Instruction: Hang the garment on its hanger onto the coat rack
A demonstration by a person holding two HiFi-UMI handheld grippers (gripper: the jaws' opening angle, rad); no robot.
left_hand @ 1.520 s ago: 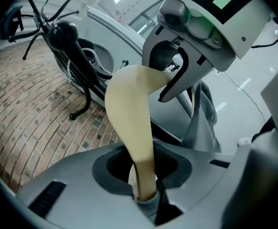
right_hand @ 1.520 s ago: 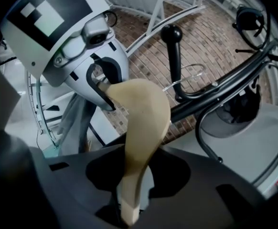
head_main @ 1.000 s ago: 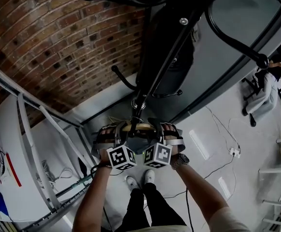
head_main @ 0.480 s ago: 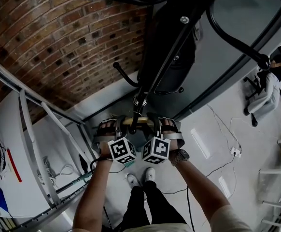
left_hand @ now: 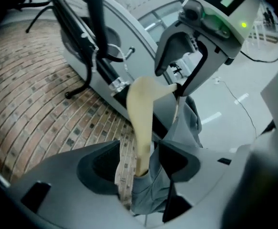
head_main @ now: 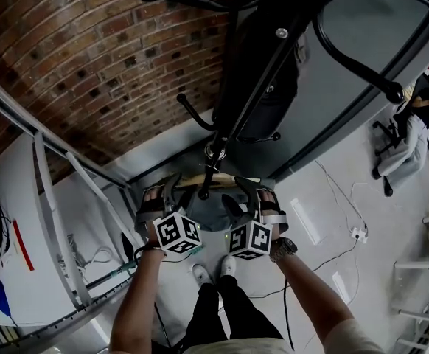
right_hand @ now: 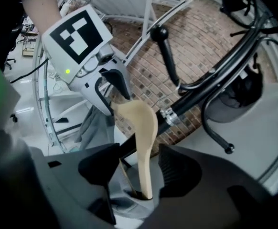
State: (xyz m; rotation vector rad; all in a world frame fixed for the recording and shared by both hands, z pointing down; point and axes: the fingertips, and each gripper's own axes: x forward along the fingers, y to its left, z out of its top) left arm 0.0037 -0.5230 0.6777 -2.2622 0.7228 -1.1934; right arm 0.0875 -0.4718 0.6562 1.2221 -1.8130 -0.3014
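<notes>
A wooden hanger carrying a grey garment hangs with its metal hook against the black coat rack. My left gripper and right gripper flank it, one at each shoulder. In the left gripper view the wooden arm and grey cloth run between the left gripper; its jaws are opening and gaps show beside the wood. In the right gripper view the other arm stands between the right gripper, whose jaws are also opening, with neither pad touching it.
A brick wall rises behind the rack, with a white metal frame at the left and a grey panel at the right. Curved rack hooks reach overhead. Cables and a power strip lie on the floor. A person sits far right.
Both grippers' jaws have spread apart off the hanger's shoulders, and the hands have shifted slightly outward and down. The hanger stays at the rack.
</notes>
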